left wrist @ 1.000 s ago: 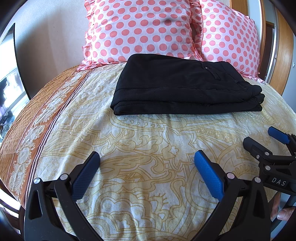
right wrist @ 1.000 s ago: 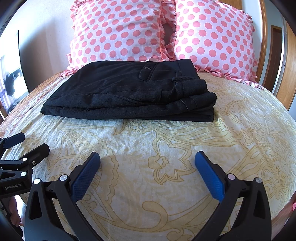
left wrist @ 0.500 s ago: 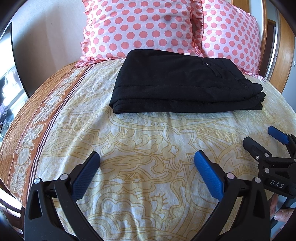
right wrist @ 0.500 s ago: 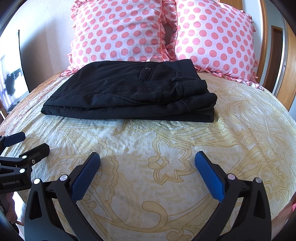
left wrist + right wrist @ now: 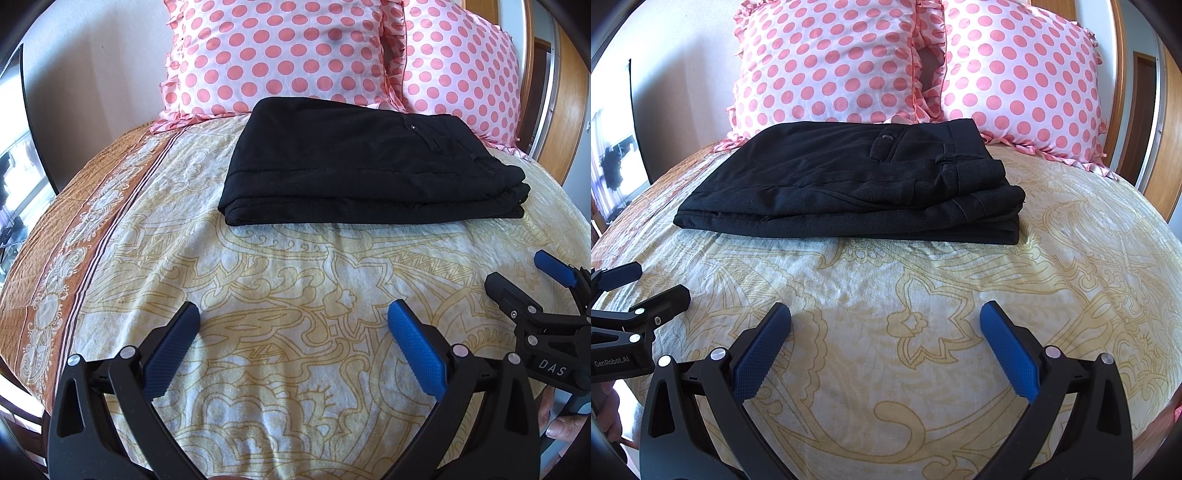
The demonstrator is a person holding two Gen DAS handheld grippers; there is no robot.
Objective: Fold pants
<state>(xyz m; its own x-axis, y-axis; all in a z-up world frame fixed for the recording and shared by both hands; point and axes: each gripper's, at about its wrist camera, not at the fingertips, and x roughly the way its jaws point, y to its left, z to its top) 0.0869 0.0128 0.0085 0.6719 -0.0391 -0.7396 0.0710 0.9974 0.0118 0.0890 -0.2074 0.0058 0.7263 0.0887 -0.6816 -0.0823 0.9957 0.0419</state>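
Note:
Black pants [image 5: 365,166] lie folded in a flat rectangular stack on the bed, in front of the pillows; they also show in the right wrist view [image 5: 857,184], waistband and back pocket button at the right. My left gripper [image 5: 293,317] is open and empty, hovering over the bedspread well short of the pants. My right gripper [image 5: 884,317] is open and empty too, equally far back. Each gripper shows at the edge of the other's view, the right one [image 5: 524,280] and the left one [image 5: 646,284], both open.
Two pink polka-dot pillows [image 5: 280,55] [image 5: 1019,74] stand against the wall behind the pants. The yellow patterned bedspread [image 5: 295,273] has an orange border on the left [image 5: 66,229]. A wooden door frame [image 5: 1119,74] is at the right.
Both grippers stay open and nearly still. The left wrist view has shifted slightly, so the pants sit a little further right in it.

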